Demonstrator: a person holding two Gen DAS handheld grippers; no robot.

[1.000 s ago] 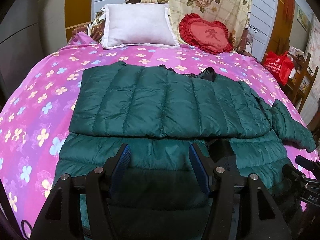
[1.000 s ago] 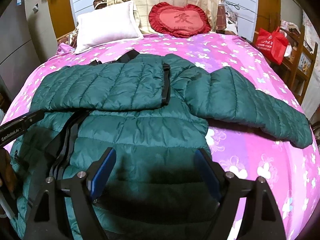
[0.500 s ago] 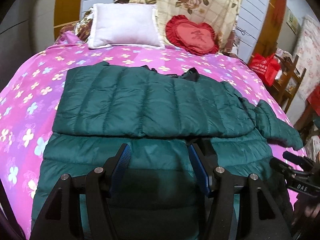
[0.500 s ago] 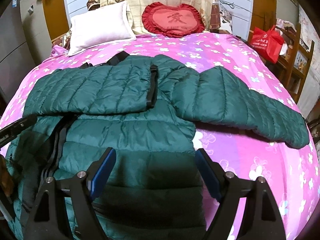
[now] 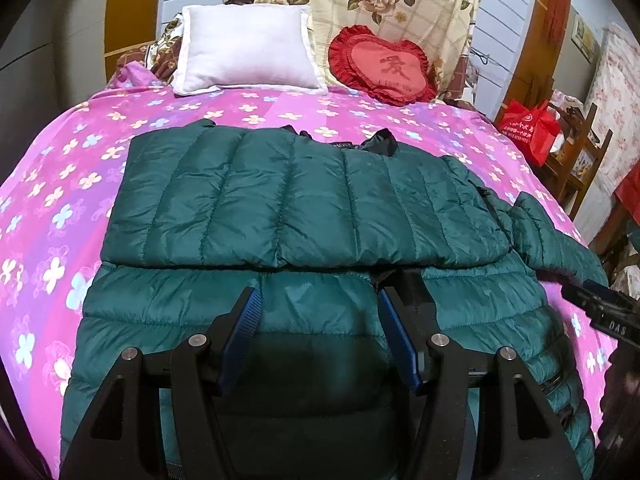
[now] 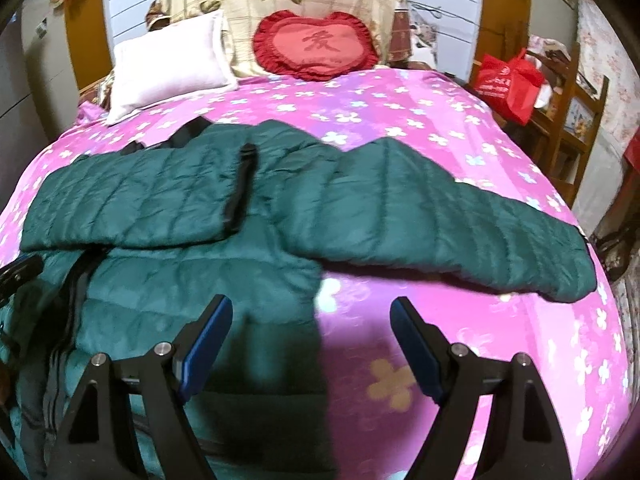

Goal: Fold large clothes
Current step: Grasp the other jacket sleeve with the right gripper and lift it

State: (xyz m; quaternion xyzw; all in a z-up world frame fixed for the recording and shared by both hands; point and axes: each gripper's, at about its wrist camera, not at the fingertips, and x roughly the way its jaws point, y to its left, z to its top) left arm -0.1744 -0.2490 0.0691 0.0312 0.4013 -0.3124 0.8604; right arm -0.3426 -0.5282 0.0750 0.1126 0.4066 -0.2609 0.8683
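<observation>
Because the green puffer jacket (image 5: pixel 304 208) is quilted and filled, it will likely be light but bulky, soft and springy, with a slick shell that slides on itself and puffs back up after a fold, so a deep pinch through a seam, cuff or hem should hold better than a nip of the smooth shell. It lies spread on the pink flowered bedspread (image 5: pixel 48 208), one sleeve already folded across the chest and the other sleeve (image 6: pixel 460 232) stretched out flat toward the bed's right side; its cuff end looks like the natural place to take hold for the next fold. The left gripper (image 5: pixel 320 332) hovers over the jacket's lower body with its jaws apart and nothing between them. The right gripper (image 6: pixel 312 344) also stands spread wide and empty. Compared with a second ago, the right gripper has shifted sideways off the jacket body, so it now straddles the jacket's side edge and bare bedspread below the outstretched sleeve, while the left has hardly moved.
</observation>
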